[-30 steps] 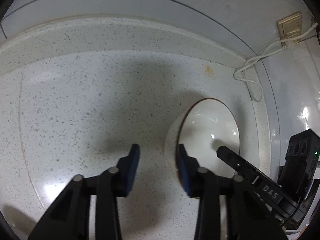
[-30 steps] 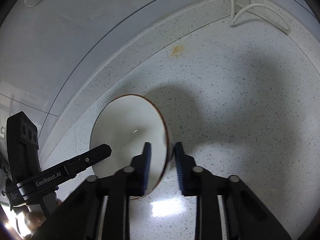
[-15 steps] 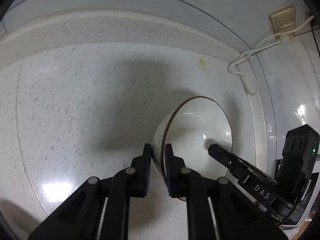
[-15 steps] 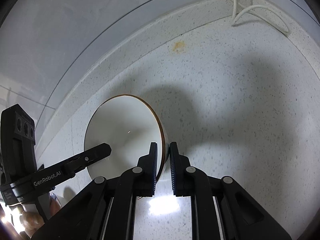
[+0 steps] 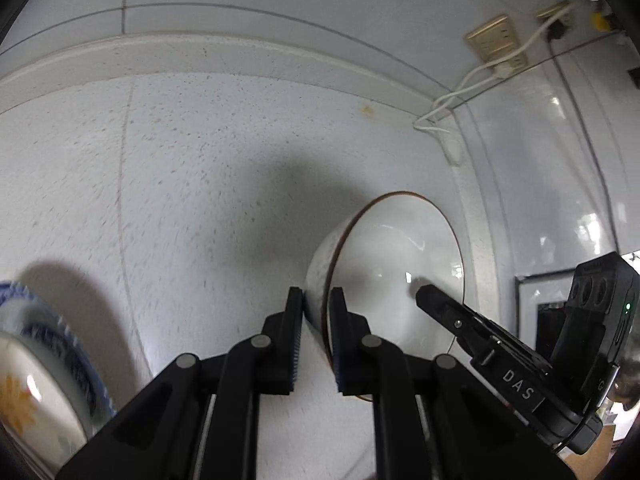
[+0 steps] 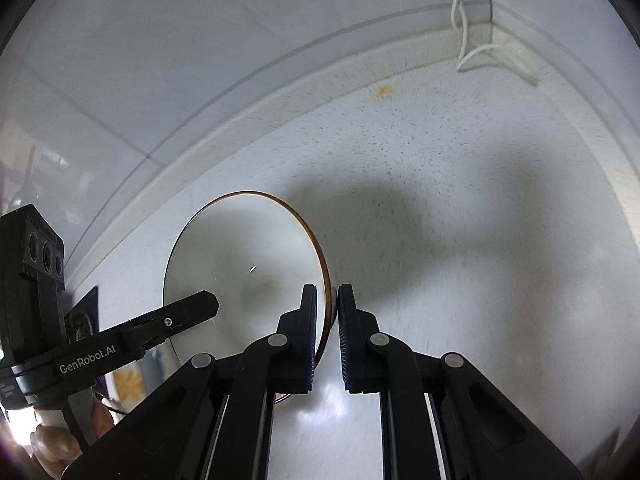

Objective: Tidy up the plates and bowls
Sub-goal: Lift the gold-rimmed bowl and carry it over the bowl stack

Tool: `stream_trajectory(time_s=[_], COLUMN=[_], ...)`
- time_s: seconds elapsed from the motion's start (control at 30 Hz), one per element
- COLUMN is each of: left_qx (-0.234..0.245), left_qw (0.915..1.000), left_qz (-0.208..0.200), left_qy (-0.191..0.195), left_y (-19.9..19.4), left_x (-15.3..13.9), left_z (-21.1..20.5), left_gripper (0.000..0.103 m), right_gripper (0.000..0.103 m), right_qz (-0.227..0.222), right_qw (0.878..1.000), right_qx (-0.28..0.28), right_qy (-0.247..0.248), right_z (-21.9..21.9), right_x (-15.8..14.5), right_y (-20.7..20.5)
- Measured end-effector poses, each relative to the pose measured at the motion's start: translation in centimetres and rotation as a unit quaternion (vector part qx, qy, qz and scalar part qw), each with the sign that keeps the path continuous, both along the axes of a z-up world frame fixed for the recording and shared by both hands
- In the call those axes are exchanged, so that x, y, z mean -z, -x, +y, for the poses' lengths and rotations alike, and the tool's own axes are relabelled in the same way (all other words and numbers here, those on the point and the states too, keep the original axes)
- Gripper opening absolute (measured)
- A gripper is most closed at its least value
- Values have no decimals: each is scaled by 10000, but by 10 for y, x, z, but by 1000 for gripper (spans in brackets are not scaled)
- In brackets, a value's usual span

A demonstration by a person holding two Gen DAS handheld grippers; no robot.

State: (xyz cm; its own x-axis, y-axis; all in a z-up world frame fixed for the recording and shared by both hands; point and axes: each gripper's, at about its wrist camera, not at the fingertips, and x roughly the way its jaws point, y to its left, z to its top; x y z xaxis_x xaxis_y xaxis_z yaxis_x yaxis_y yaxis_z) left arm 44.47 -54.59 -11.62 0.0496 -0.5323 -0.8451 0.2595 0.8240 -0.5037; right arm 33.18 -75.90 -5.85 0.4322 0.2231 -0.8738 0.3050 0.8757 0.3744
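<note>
Between the blue pads of the left hand-held gripper (image 5: 316, 332), the near wall of a white bowl (image 5: 384, 272) is clamped, one pad outside the wall and one inside the brown-edged rim. On the opposite side of the same bowl (image 6: 240, 272), the right hand-held gripper (image 6: 327, 332) is closed on the rim in the same way, so the bowl hangs tilted between the two tools, its mouth turned sideways above the speckled white counter (image 5: 200, 184). Each camera catches the other tool reaching into the bowl from the far side. Fingers (image 6: 52, 444) of the person's left hand show at the lower left corner of the right wrist view. At the lower left of the left wrist view, a second bowl (image 5: 44, 384) with a blue patterned band and an orange flower sits blurred at the frame's edge. Farther back, a raised ledge meets a white tiled wall (image 5: 280, 0), where a white cable (image 5: 472, 88) runs down from beige wall sockets (image 5: 496, 38) into the corner. A small orange stain (image 6: 385, 91) marks the counter near the ledge.
</note>
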Motion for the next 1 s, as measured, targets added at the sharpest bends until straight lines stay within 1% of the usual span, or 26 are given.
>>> stream_trajectory(time_s=[0.1,0.2,0.27,0.33,0.4,0.5,0.57,0.63,0.7,0.8,0.9,1.0], left_qx=[-53,-183,-338,-513,-684,-885,-1040,-1196,-1347,-1542,-1687,-1787], left_qw=[9997,9981,9969,9953,9927,9902,9890,9885,9879,9871,9855,9838], left_qz=[-103,-456,-595,-705,-921,-1037,-1021,-908,-748,-420,-177,62], left_qy=[234,374,394,417,383,292,234,189,157,57,-54,-103], left_y=[23,45,54,62,72,83,89,94,93,88,78,69], left_x=[-38,-88,-113,-133,-151,-159,-154,-137,-115,-73,-36,-4], left_z=[24,63,86,113,143,182,209,234,251,273,282,289], left_gripper=[12,12,12,12,12,12,13,13,12,12,12,12], right_gripper=[10,10,10,10,10,10,10,10,10,10,10,10], right_qz=[-195,-458,-635,-796,-940,-1031,-992,-901,-731,-400,-75,177], right_qw=[9996,9985,9972,9956,9936,9908,9892,9883,9879,9871,9866,9854], right_qx=[5,-108,-261,-408,-594,-867,-1071,-1224,-1366,-1548,-1627,-1688], right_qy=[194,279,290,264,188,106,95,75,25,19,-44,-128], right_z=[20,48,73,96,121,154,177,193,208,226,236,243], right_x=[-42,-87,-110,-125,-137,-139,-132,-116,-94,-56,-19,7], right_y=[24,41,47,51,54,52,47,37,27,12,-3,-13])
